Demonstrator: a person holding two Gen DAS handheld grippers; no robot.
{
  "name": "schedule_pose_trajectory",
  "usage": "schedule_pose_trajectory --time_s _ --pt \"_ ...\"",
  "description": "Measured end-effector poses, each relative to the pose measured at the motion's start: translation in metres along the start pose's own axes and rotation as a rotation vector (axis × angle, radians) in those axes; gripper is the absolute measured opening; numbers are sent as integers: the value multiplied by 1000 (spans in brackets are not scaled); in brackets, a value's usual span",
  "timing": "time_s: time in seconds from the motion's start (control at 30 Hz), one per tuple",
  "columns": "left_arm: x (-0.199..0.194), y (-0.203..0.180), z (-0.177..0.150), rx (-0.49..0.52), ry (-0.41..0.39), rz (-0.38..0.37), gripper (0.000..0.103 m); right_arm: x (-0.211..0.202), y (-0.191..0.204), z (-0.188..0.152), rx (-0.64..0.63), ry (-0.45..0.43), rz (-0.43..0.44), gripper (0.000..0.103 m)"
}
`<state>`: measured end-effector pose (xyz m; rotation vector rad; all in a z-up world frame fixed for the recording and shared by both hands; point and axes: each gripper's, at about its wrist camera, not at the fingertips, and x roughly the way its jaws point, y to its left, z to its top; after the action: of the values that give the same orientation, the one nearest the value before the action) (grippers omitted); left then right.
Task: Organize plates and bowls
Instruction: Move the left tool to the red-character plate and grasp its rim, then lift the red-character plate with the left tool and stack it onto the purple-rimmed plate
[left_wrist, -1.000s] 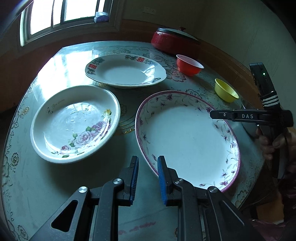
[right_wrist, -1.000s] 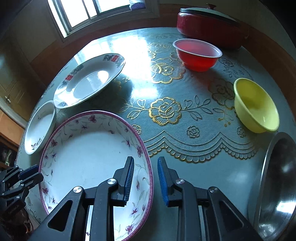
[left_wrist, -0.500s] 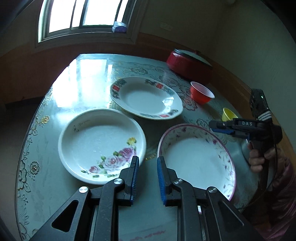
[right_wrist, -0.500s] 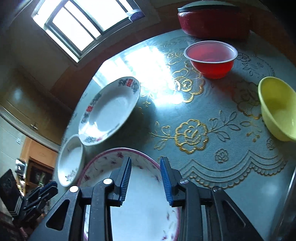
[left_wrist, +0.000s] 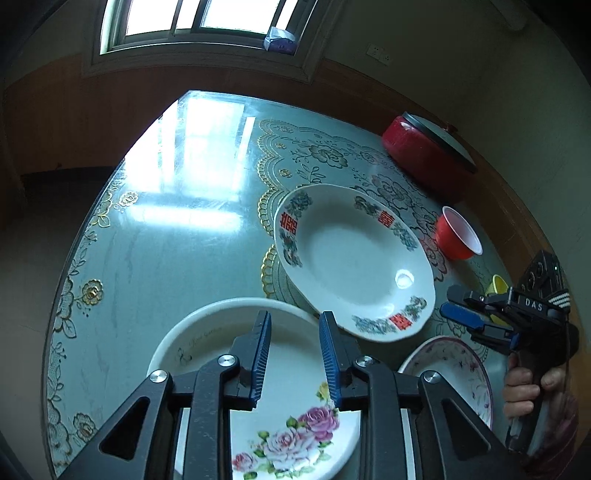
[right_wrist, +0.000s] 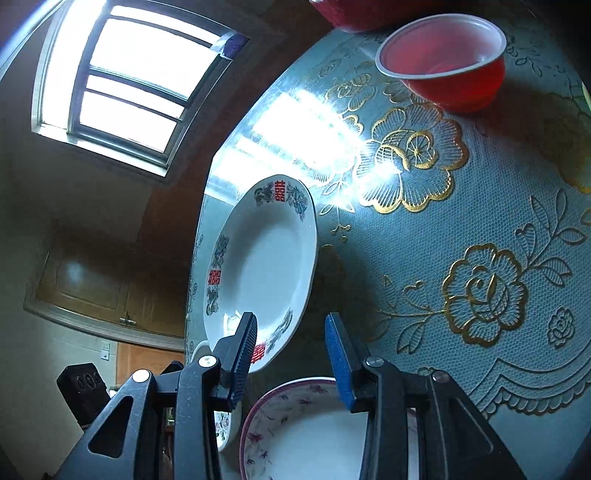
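1. My left gripper (left_wrist: 294, 354) has its jaws apart with nothing between them, wider than half a second ago, when the blue pads stood closer together.
2. My right gripper (right_wrist: 291, 356) is likewise parted and empty; its gap has also grown since the earlier frames.
3. The left gripper now hangs over the rose plate (left_wrist: 207, 343), whose far rim shows between and beyond the fingers. A second ago that plate lay well to the left of the fingers.
4. The plate with red characters (left_wrist: 354, 258) lies beyond the rose plate on the table (left_wrist: 166, 229), its near rim overlapping the rose plate's far edge in the left view. I cannot tell whether they touch.
5. From the right wrist view, the plate with red characters (right_wrist: 266, 258) sits just ahead of my left-hand finger, much closer than a second ago.
6. The purple-rimmed plate (right_wrist: 295, 424) lies beneath the right gripper, only its far part visible; earlier it filled the lower left of that view.
7. The red bowl (right_wrist: 443, 55) sits at the far side of the lace cloth; the yellow bowl (left_wrist: 498, 286) is mostly hidden behind the right gripper in the left view.
8. A red lidded pot (left_wrist: 424, 155) stands at the table's far edge, near the wall.
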<state>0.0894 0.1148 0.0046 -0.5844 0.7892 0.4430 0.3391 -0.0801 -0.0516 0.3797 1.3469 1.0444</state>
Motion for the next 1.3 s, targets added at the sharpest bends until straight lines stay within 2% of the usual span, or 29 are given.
schedule_pose_trajectory --time_s 0.23,0.47,0.77,1.17,1.3 --pt "40 10 43 1 18 -21 31 33 0 12 48 20 4 38" --pt "74 13 65 11 58 -36 31 62 3 16 43 47 -11 38" --pt "103 5 85 50 109 -58 31 60 -1 18 45 44 4 36" --pt "126 -7 92 124 155 -56 31 50 -18 17 66 39 43 34" --pt "134 -4 97 107 174 -86 33 49 -18 16 49 46 38 34"
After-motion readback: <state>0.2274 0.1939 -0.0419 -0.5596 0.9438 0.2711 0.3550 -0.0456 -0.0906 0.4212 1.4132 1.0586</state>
